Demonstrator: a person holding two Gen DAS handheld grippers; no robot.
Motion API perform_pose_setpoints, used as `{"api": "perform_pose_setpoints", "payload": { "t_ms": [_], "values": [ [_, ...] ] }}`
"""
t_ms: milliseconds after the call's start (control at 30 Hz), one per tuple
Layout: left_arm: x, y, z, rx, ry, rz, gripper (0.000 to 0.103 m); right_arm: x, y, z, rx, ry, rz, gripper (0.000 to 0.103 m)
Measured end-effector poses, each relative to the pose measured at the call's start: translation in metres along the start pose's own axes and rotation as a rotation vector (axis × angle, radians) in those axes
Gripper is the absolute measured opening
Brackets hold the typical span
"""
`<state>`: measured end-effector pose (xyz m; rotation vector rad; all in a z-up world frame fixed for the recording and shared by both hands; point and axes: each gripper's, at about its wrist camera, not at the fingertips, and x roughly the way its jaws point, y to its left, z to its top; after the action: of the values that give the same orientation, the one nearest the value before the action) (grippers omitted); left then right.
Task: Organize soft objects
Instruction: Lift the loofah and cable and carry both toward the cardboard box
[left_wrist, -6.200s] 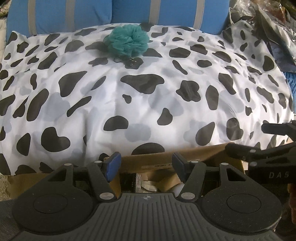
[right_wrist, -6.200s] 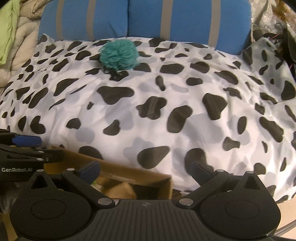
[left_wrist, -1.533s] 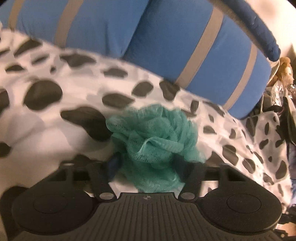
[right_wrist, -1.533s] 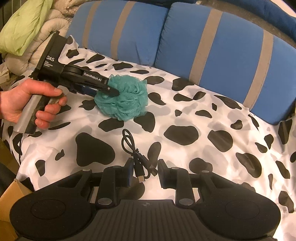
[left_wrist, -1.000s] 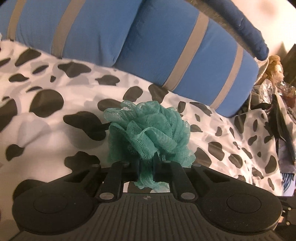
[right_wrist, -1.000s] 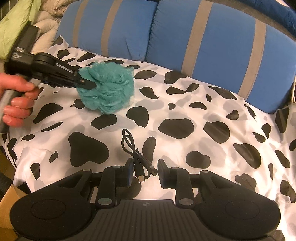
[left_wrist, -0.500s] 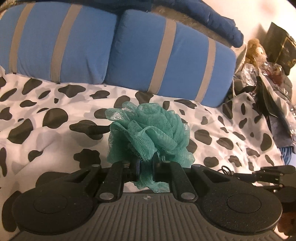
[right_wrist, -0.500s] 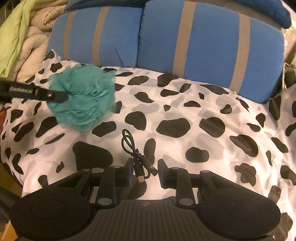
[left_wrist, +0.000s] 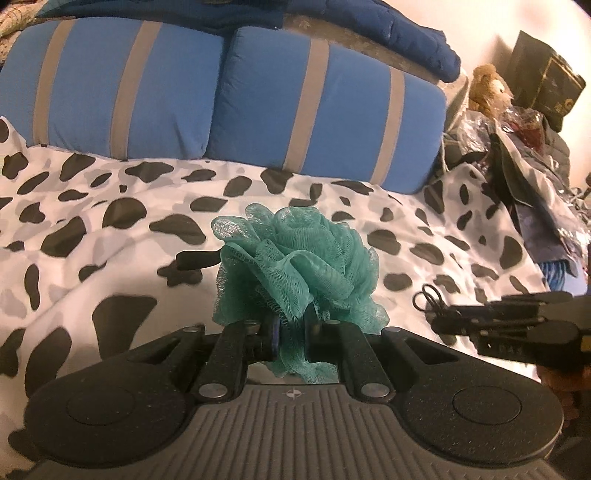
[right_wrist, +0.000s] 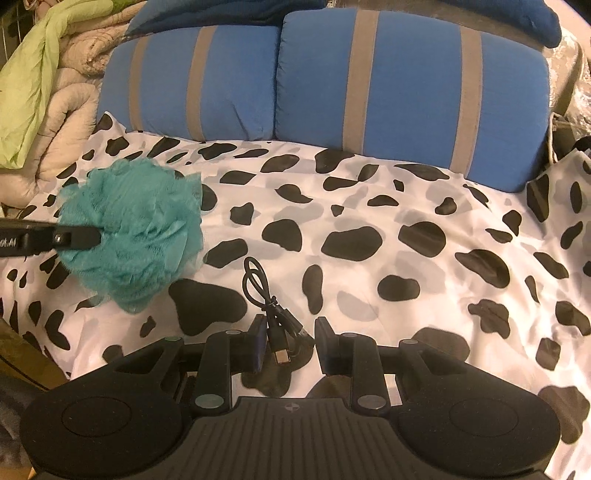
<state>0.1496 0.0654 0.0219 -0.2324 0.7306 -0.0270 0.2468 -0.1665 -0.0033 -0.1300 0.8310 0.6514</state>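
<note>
My left gripper is shut on a teal mesh bath pouf and holds it above the cow-print duvet. The pouf also shows at the left of the right wrist view, pinched by the left gripper's fingers. My right gripper is open, its jaws either side of the plug end of a coiled black USB cable that lies on the duvet. The right gripper shows at the right of the left wrist view.
Two blue cushions with grey stripes line the back. Beige and green bedding is piled at the left. A plush toy and dark bags crowd the right. A cardboard box edge sits at the lower left.
My left gripper has closed on the pouf, lifted it off the duvet and drawn it back toward the near left. The right gripper stays over the cable, jaws unchanged.
</note>
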Motion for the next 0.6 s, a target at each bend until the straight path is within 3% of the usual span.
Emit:
{"api": "perform_pose_setpoints", "payload": {
  "t_ms": [600],
  "values": [
    [-0.046,-0.027,-0.056,0.020,0.060,-0.031,0.011,-0.042,0.022,-0.035,0.040,0.000,0.002,0.030]
  ]
}}
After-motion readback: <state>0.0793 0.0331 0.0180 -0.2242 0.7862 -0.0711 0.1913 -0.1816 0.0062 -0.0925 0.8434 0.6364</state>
